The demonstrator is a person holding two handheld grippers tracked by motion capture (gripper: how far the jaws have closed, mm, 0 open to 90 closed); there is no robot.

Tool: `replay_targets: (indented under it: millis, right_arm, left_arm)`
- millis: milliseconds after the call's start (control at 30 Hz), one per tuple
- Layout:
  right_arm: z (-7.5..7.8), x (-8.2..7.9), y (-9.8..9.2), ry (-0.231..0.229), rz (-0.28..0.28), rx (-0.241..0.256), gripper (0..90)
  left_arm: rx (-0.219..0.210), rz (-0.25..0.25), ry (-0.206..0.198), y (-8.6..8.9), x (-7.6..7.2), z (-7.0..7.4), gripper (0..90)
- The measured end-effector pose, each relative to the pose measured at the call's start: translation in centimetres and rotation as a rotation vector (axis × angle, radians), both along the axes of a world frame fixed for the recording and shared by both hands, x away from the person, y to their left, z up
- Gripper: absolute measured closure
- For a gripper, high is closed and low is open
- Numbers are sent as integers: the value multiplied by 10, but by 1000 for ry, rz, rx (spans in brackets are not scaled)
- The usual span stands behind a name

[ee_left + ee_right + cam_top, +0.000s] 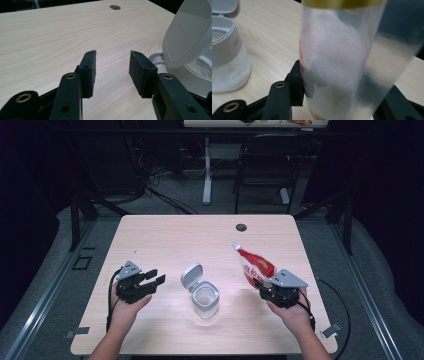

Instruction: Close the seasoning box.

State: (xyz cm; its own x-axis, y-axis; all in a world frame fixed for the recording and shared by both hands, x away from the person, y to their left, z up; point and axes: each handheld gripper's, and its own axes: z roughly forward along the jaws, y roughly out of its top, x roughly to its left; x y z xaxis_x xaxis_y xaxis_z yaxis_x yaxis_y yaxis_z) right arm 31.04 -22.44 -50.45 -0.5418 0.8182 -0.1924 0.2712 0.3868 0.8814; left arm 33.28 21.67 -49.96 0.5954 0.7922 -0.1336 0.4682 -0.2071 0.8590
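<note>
I judge this to be the refill step: the jar is open, the pouch is in my grip, and pouring has not begun. Starting at my left, my left hand-held gripper [152, 279] hovers over the counter [165, 235] with its jaws spread and nothing between them, its tips pointing toward the clear jar [205, 301], near it but not touching. In the left gripper view the jar's grey flip lid [188, 32] stands up just beside my right-hand pad [138, 68]. The jar sits at mid-counter, between my two hands, with a little white granular stuff low inside it. Farther right, my right hand-held gripper [263, 285] is clamped on the lower end of the red-and-white pouch [253, 264], which leans up and away toward the far left; the right gripper view shows white crystals behind its clear panel [337, 60]. The next move calls for carrying the pouch left until its top is above the jar's mouth, then tipping it slowly, perhaps with my left steadying the jar.
</note>
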Motion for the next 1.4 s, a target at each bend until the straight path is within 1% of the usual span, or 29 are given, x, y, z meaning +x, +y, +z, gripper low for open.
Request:
replay_targets:
  millis: [67,300,467,633,733,933,967,1133,1200,1400]
  right_arm:
    - [4,-2,1,-2,12,-21,516]
    - [17,-13,7,-46,41,-116,516]
    - [23,-20,14,-65,58,-186,516]
    - [30,-27,18,-89,76,-232,516]
    - [35,-31,21,-112,80,-268,517]
    - [39,-38,23,-155,84,-315,517]
    - [40,-39,24,-154,86,-321,517]
    - [41,-42,25,-168,87,-328,517]
    - [41,-42,27,-182,85,-346,517]
    - [39,-42,30,-188,94,-382,518]
  left_arm:
    - [2,-1,1,0,0,0,577]
    - [4,1,3,-1,0,-1,576]
    - [7,-1,7,0,0,-1,576]
    - [6,0,7,0,1,-1,576]
    - [5,0,3,0,0,-1,576]
    - [2,5,4,1,1,-1,575]
    - [8,2,10,1,1,-1,575]
    - [7,3,9,1,1,-1,575]
    - [4,4,4,1,1,-1,575]
    - [5,4,3,1,0,-1,575]
